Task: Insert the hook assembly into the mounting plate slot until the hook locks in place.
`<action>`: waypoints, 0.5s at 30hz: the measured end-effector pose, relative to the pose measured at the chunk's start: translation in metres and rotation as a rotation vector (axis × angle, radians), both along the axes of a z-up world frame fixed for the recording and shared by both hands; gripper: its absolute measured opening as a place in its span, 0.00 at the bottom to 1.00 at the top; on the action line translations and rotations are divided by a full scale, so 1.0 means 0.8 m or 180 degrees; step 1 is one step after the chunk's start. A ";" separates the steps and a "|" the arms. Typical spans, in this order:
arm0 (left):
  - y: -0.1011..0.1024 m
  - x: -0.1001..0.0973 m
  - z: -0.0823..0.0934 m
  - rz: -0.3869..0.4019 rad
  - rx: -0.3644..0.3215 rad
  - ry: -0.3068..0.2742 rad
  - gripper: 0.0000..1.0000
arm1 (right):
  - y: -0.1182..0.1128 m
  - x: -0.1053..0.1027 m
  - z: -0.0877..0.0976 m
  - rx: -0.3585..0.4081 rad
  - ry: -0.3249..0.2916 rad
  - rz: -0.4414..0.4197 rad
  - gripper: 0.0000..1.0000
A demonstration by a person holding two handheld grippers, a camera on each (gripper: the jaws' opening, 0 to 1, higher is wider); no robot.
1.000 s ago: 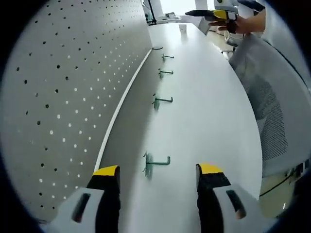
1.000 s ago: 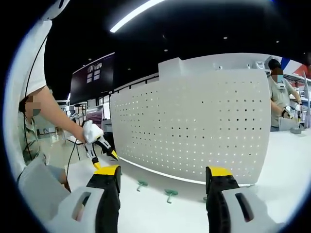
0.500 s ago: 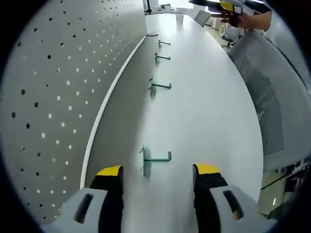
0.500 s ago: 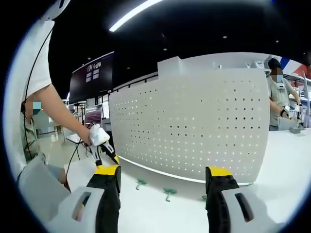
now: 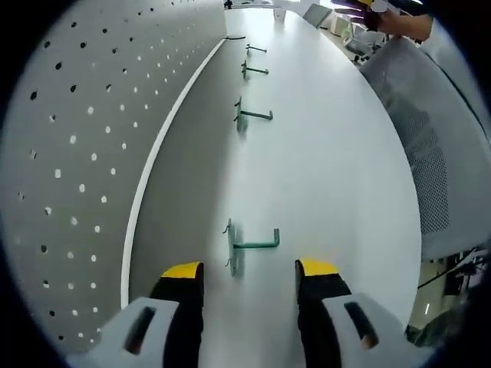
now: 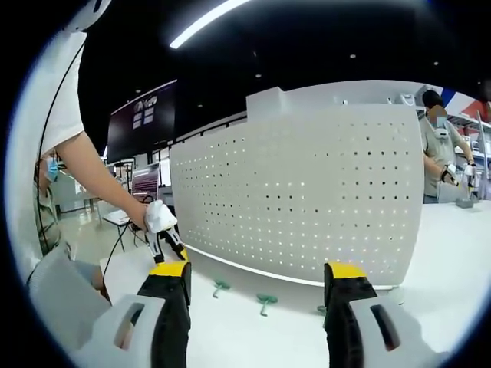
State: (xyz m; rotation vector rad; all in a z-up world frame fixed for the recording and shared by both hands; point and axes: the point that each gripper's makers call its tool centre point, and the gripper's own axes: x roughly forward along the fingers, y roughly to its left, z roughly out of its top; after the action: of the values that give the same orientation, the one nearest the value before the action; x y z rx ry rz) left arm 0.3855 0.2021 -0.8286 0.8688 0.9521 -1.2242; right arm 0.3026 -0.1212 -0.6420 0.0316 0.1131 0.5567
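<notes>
The white pegboard mounting plate (image 5: 69,153) stands along the table's edge, and it faces the right gripper view (image 6: 307,199). Several green hooks lie in a row on the white table. The nearest hook (image 5: 249,246) lies just beyond my left gripper (image 5: 249,270), whose yellow-tipped jaws stand open on either side of it without touching. Farther hooks (image 5: 253,116) trail away. My right gripper (image 6: 258,272) is open and empty, held above the table facing the pegboard, with hooks (image 6: 265,301) below it. The left gripper (image 6: 165,239) shows there in a gloved hand.
A grey mesh chair back (image 5: 433,161) borders the table (image 5: 337,169) on its right. A person's hand (image 5: 399,19) holds the other gripper at the far end. Another person (image 6: 439,153) stands beyond the pegboard's right end.
My left gripper has moved forward along the table, so the nearest hook now sits close to its tips, and its jaws have narrowed slightly. The right gripper view has barely shifted.
</notes>
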 end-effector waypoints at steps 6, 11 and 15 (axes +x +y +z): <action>0.001 -0.003 -0.001 0.0012 -0.0027 0.0068 0.49 | 0.001 0.000 -0.003 -0.0019 0.0021 0.0011 0.68; 0.001 -0.003 -0.001 -0.0018 -0.0006 0.0075 0.48 | 0.002 0.000 -0.008 -0.0039 0.0061 0.0019 0.67; -0.001 0.000 0.000 0.0071 -0.0018 0.0070 0.45 | 0.003 -0.001 -0.009 -0.0072 0.0071 0.0035 0.66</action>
State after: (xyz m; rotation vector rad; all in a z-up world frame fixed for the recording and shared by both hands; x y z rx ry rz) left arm 0.3853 0.2016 -0.8284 0.8399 0.9732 -1.2190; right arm 0.3022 -0.1187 -0.6493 0.0151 0.1413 0.5662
